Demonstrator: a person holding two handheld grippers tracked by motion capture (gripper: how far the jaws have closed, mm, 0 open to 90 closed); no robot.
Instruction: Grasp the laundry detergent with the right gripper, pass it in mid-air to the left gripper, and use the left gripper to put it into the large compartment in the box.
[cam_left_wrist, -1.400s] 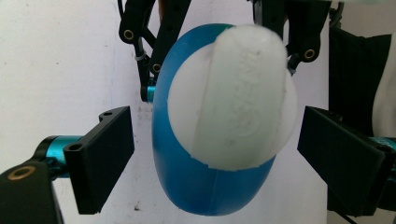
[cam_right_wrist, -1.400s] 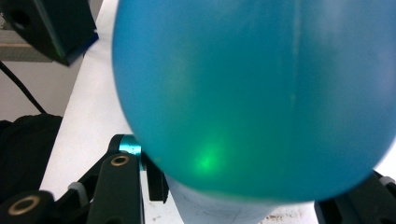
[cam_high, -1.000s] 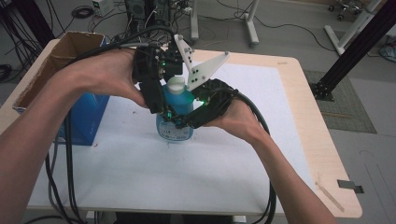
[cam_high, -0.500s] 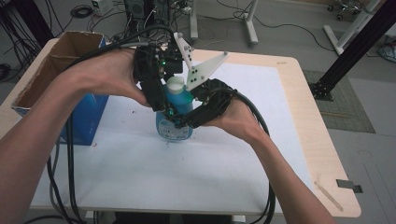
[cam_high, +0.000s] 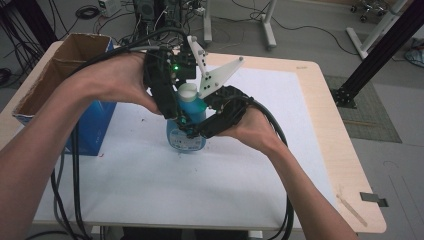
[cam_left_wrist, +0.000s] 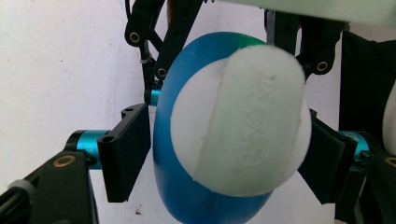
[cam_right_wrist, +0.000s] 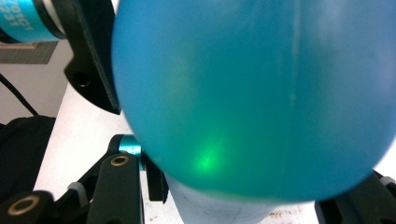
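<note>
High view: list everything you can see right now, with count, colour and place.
bottle: one, blue, standing at the table's middle.
cap: one, white, on top of the bottle.
cardboard box: one, brown with blue side, at the table's left edge.
table: one, pale wood with white mat.
black frame: one, on the floor at right.
left tool: one, black; jaws either side of the cap, have just been closing, left pad not yet touching.
right tool: one, black, shut on the bottle body.

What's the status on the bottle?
Right gripper clamped on blue translucent plastic bottle body. Left gripper jaws just closing around its white round cap, not yet pinching. Nothing blocking.
</note>
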